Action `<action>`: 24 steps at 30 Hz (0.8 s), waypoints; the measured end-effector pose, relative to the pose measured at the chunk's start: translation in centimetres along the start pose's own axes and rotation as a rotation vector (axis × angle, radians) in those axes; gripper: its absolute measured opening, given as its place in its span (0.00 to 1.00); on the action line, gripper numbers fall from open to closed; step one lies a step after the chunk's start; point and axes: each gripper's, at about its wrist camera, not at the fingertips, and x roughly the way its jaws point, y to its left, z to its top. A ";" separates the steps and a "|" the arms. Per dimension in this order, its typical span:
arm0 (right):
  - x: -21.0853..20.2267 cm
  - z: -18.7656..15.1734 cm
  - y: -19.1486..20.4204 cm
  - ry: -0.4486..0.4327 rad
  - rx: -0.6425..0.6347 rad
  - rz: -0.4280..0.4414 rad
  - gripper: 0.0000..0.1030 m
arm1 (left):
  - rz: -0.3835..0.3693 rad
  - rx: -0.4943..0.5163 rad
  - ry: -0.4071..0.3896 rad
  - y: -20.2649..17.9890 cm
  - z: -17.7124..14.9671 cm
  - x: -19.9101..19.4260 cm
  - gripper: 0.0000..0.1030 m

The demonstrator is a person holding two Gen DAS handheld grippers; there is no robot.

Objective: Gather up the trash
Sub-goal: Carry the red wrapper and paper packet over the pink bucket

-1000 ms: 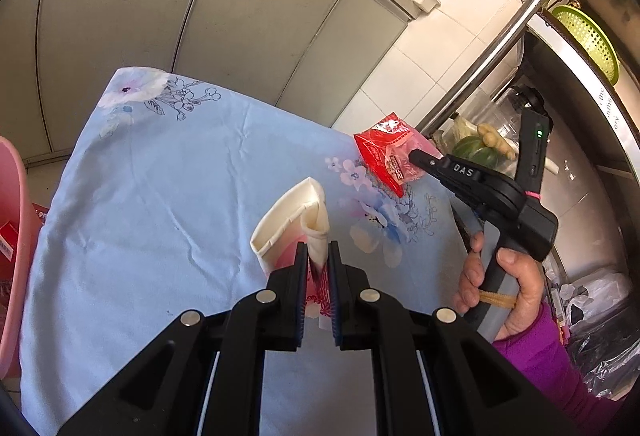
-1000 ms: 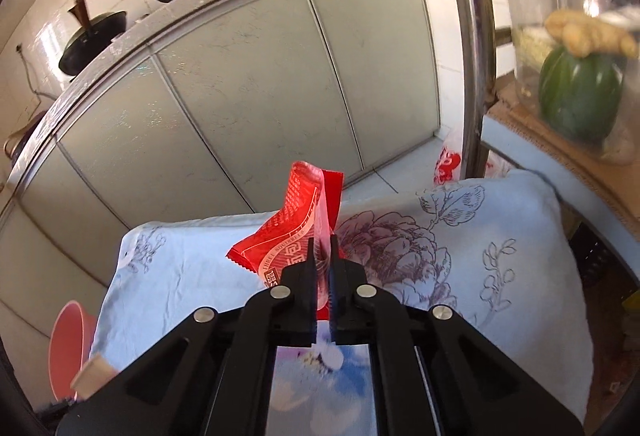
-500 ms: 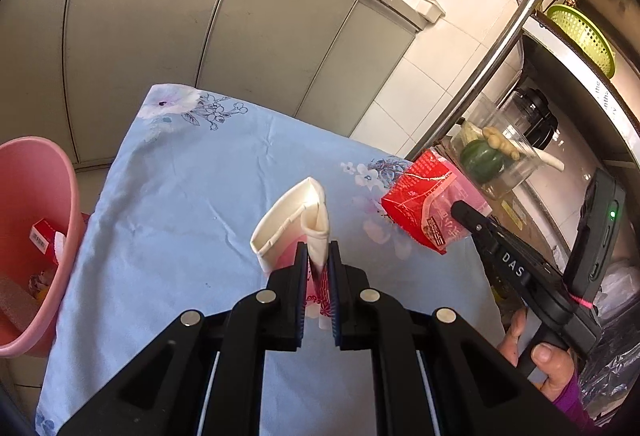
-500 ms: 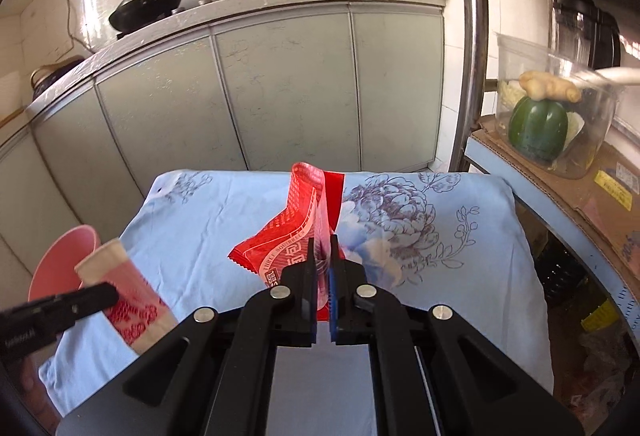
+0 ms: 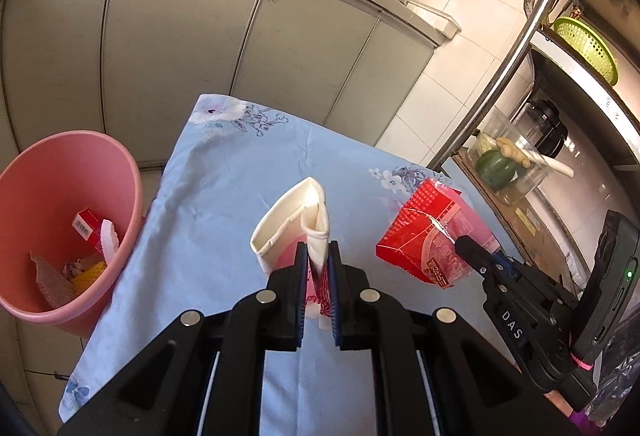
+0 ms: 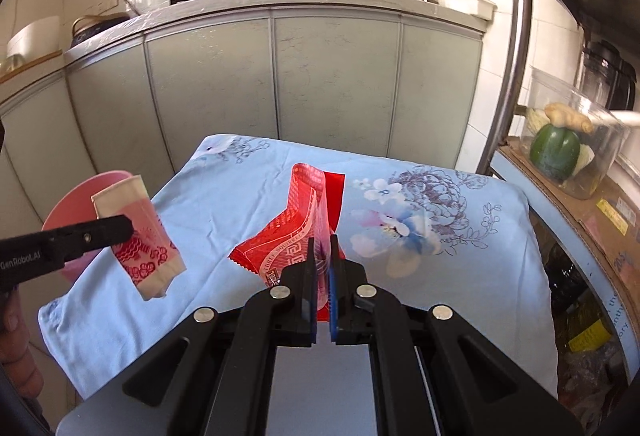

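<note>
My left gripper (image 5: 318, 250) is shut on a crushed cream paper cup (image 5: 292, 222) with red print, held above the blue flowered tablecloth (image 5: 224, 204). The cup also shows in the right wrist view (image 6: 138, 232), pinched by the left gripper (image 6: 120, 226). My right gripper (image 6: 323, 242) is shut on a red snack wrapper (image 6: 296, 228), lifted above the cloth. The wrapper also shows in the left wrist view (image 5: 430, 240), right of the cup. A pink trash bin (image 5: 64, 220) with several bits of trash inside stands left of the table.
Grey cabinets (image 6: 280, 84) with pans on the counter stand behind the table. A metal pole (image 5: 508, 76) and a shelf with a clear box of vegetables (image 6: 568, 144) are at the right. A green basket (image 5: 586, 46) sits higher up.
Both grippers have lifted and drawn back with their loads. The view has swung left, so the pink bin is now fully in sight. The wrapper has moved closer to the cup.
</note>
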 end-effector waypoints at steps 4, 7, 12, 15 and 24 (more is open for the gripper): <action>-0.7 -0.2 1.8 -0.012 -0.047 0.011 0.04 | 0.016 -0.007 -0.012 0.5 -0.4 -0.9 0.09; -1.1 -0.3 2.8 -0.016 -0.068 0.024 0.04 | 0.028 -0.010 -0.024 0.8 -0.5 -1.7 0.09; -1.5 -0.4 4.2 -0.020 -0.105 0.040 0.04 | 0.051 -0.014 -0.044 1.6 -0.7 -2.8 0.09; -1.6 -0.3 5.0 -0.022 -0.124 0.046 0.04 | 0.060 -0.028 -0.047 2.3 -0.8 -3.2 0.09; -1.5 0.1 7.3 -0.029 -0.184 0.067 0.04 | 0.099 -0.044 -0.058 3.9 -0.9 -4.0 0.09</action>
